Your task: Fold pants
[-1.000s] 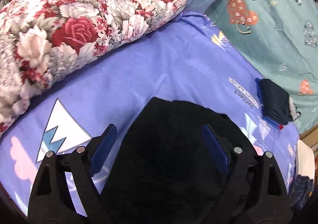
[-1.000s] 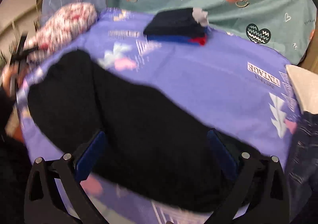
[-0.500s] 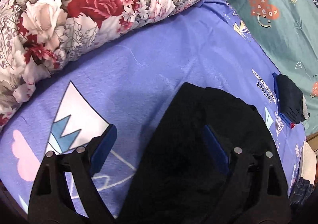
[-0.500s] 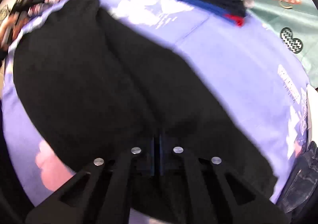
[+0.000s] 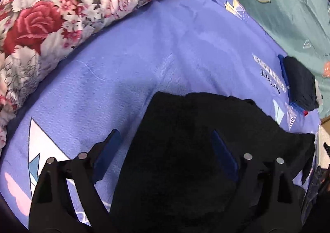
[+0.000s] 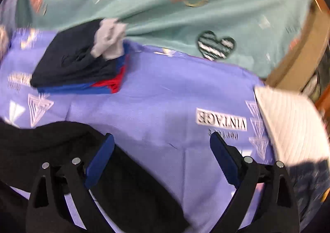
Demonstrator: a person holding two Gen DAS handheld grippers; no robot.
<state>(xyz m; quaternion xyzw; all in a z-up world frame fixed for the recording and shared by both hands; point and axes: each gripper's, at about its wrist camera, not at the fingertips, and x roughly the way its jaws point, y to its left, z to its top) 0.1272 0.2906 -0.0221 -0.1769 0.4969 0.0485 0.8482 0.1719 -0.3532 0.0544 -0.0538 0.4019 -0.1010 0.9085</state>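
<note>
The black, soft fleecy pants [image 5: 185, 160] lie on the purple printed bed sheet [image 5: 165, 47], bunched into a thick dark mound that fills the left wrist view from about five to seven o'clock, with the upper edge rounded and uneven. By my reading at least one fold is laid, but the bundle looks loose and not yet squared, so more folding and tidying is left. The left claw [image 5: 165, 150] stands spread above the mound, one blue pad over the sheet at its edge and the other over the cloth, pinching nothing. The right claw [image 6: 160, 152] has just been opening and now stands spread too, nothing between its pads but bare sheet; the pants [image 6: 61, 150] reach only its eight o'clock side. A folded stack of navy, blue and red clothes [image 6: 82, 67] sits at eleven o'clock near the teal heart-printed blanket [image 6: 165, 16], apparently finished work. A floral quilt [image 5: 72, 5] lies at ten o'clock in the left view.
</note>
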